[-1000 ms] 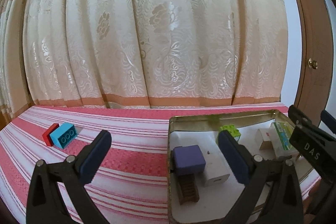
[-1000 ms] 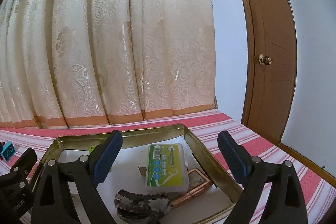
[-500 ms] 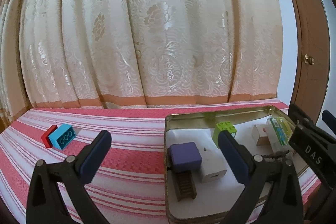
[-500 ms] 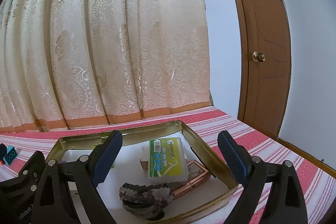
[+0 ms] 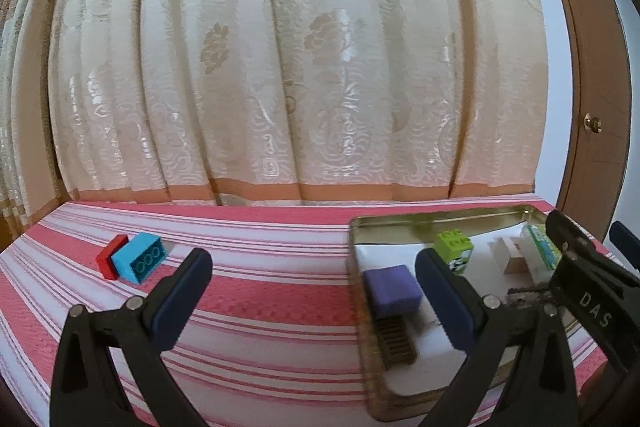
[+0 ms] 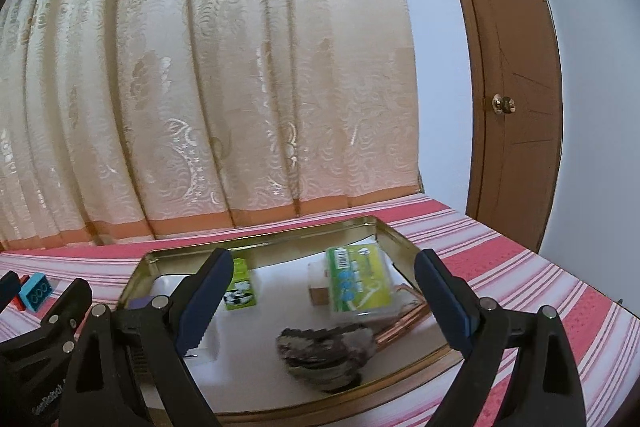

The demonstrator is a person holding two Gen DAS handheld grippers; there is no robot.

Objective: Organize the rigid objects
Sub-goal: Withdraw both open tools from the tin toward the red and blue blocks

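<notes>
- Your left gripper (image 5: 316, 295) hangs over the striped desk (image 5: 260, 291) with its jaws spread wide and nothing between them.
- Your right gripper (image 6: 324, 295) hangs over the metal tin (image 6: 256, 239), jaws also wide apart, and nothing is pinched between them.
- In the left wrist view, a blue brick (image 5: 139, 262) lies on the desk well to the left of the tin (image 5: 432, 221), touching a red brick (image 5: 111, 261) on its left side. Both sit outside the tin, beyond your left jaw.
- The same blue brick (image 6: 35, 291) shows at the far left edge of the right wrist view, with only a sliver of the red one beside it.
- Inside the tin, on its white lining, a purple block (image 5: 392, 289) rests near the left wall, with a brown slatted piece (image 5: 398, 341) just in front of it.
- A green brick (image 6: 239, 287) with a black-and-white picture on it stands towards the back of the tin.
- A flat clear box with a green label (image 6: 358, 281) lies on the right side of the tin, resting over a small cardboard piece (image 6: 318, 293) and a copper-coloured frame (image 6: 404, 323).
- A dark sequinned item (image 6: 326, 351) lies near the tin's front rim, touching the copper-coloured frame.
- A cream patterned curtain (image 5: 300, 67) hangs behind the desk, and a brown door (image 6: 516, 87) with a round knob stands at the right.
</notes>
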